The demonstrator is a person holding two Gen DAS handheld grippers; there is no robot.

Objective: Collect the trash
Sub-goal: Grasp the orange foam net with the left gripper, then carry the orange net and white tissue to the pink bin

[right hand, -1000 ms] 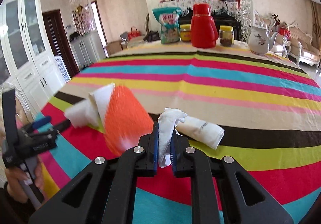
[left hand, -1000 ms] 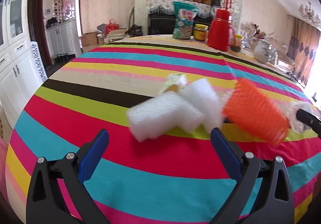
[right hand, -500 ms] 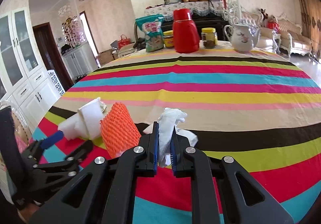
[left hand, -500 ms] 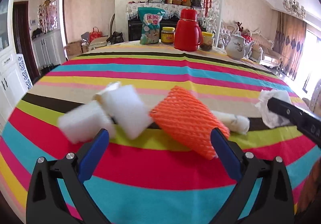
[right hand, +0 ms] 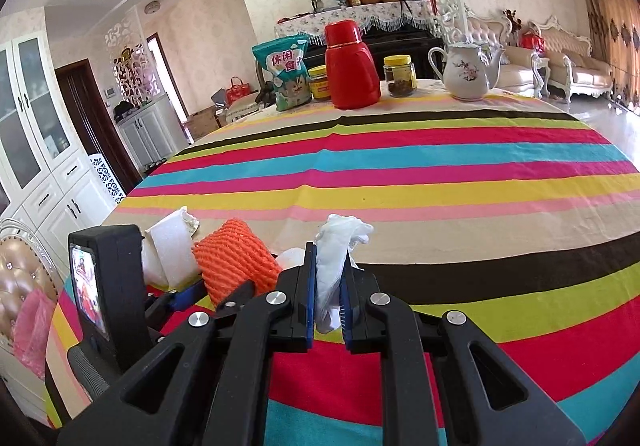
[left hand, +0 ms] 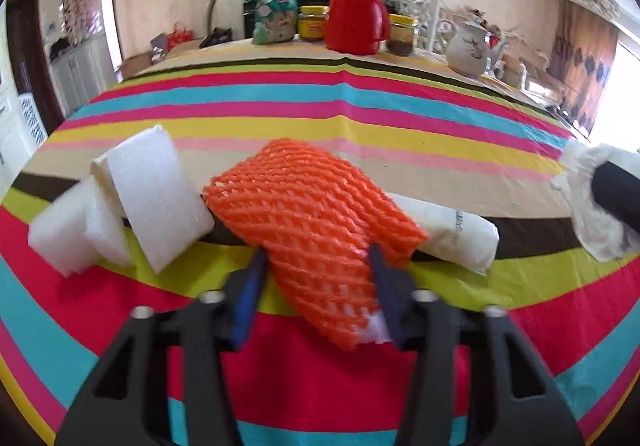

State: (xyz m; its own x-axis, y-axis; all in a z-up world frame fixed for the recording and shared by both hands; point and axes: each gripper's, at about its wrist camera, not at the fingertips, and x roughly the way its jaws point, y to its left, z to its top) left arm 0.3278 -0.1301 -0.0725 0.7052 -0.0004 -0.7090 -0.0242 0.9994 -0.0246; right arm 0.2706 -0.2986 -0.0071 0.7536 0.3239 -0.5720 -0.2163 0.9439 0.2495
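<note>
A striped tablecloth [left hand: 360, 94] covers a round table in an ornate living room. The left gripper [left hand: 316, 266], its jaws just closing, pinches the orange foam net [left hand: 308, 214] lying near; the right gripper [right hand: 328, 286] clamps a crumpled tissue [right hand: 334, 246].

Table: round, striped cloth [left hand: 344, 94], fills frame centre.
Lower left: white foam blocks [left hand: 156, 198].
Centre: orange foam net [left hand: 312, 222] (over a white roll [left hand: 460, 234]).
Top: snack bag [left hand: 274, 6], red flask [left hand: 356, 10], jars [left hand: 314, 28], teapot [left hand: 470, 50].
</note>
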